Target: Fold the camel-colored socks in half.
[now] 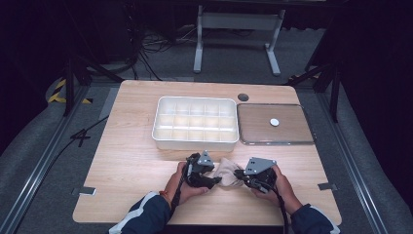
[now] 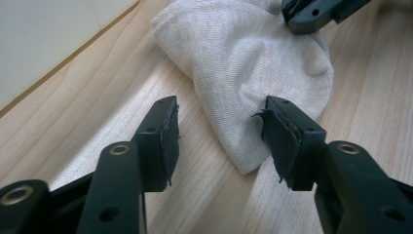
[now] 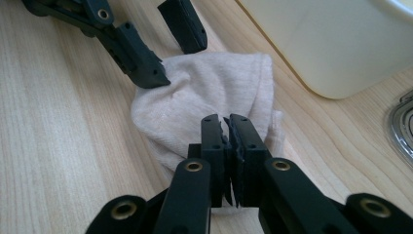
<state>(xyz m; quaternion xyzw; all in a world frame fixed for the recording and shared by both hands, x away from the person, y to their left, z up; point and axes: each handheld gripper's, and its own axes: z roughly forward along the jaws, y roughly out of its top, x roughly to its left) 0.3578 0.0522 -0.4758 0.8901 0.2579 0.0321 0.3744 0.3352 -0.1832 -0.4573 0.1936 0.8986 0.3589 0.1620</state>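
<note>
A beige sock (image 1: 228, 173) lies bunched on the wooden table near its front edge, between my two grippers. My left gripper (image 1: 215, 179) stands open beside it. In the left gripper view (image 2: 219, 131) one pad touches the sock (image 2: 243, 63) at its edge, and the other rests over bare wood. My right gripper (image 1: 238, 174) is shut, its tips (image 3: 226, 122) pinched on the sock's fabric (image 3: 209, 92). The right gripper view shows the left gripper (image 3: 175, 58) at the sock's far side. The left gripper view shows the right gripper's tip (image 2: 292, 14) on the sock's top.
A white box (image 1: 156, 124) with several compartments sits just behind the sock, its wall close in both gripper views (image 2: 48, 39) (image 3: 341, 48). To its right lies a clear lid (image 1: 292, 141) with a small white disc (image 1: 274, 122) on it. A dark round grommet (image 1: 243, 97) sits behind.
</note>
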